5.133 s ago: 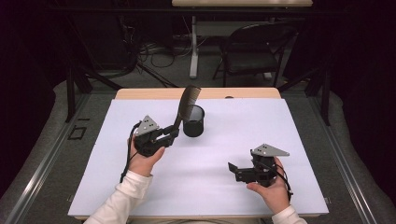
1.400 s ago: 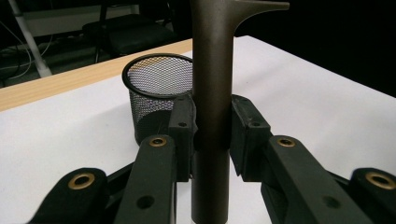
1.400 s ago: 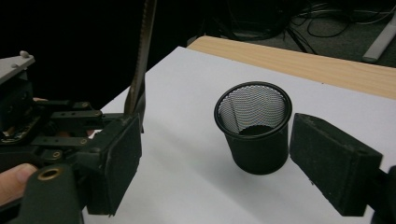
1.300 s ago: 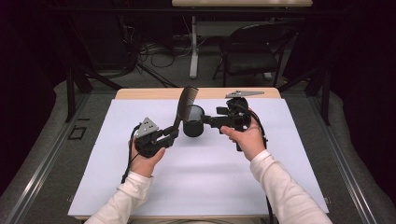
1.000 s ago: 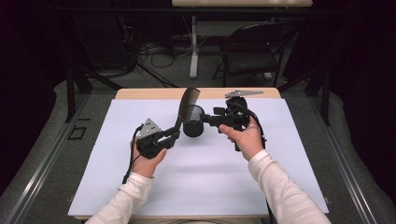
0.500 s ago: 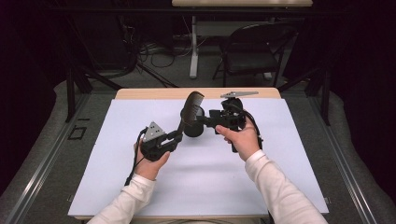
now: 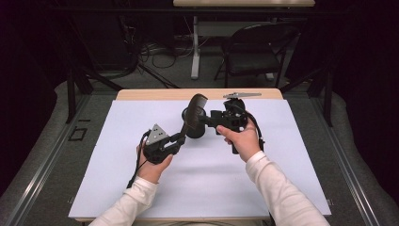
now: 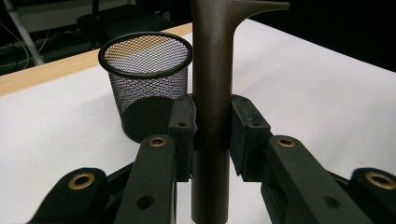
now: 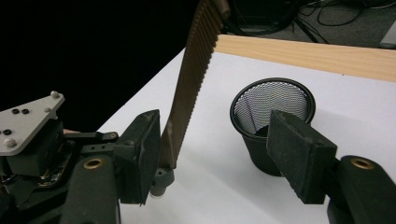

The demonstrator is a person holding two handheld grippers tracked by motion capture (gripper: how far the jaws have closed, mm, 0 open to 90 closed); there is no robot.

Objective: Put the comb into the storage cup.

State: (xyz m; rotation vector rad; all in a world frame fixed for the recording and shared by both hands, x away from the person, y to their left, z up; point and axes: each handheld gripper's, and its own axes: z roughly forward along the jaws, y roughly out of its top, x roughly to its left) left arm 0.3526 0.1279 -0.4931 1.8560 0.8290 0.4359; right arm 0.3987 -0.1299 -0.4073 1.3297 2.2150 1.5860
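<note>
Bronze comb [image 8: 212, 84] is clamped in the left gripper [image 8: 211, 126], not yet in the mesh cup [image 8: 148, 84] at its 11 o'clock. Right gripper [image 9: 215, 154], just narrowed, stands apart around the comb's handle without pressing it.

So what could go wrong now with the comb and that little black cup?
The comb is long and the left gripper pinches only its handle end, so it might swing or slip.
The mesh cup looks light and stands loose on the table; a bump from the comb or the right gripper, whose jaws just closed a bit and stand close beside it, could tip it.
The comb's toothed end might catch the cup's rim going in.
</note>
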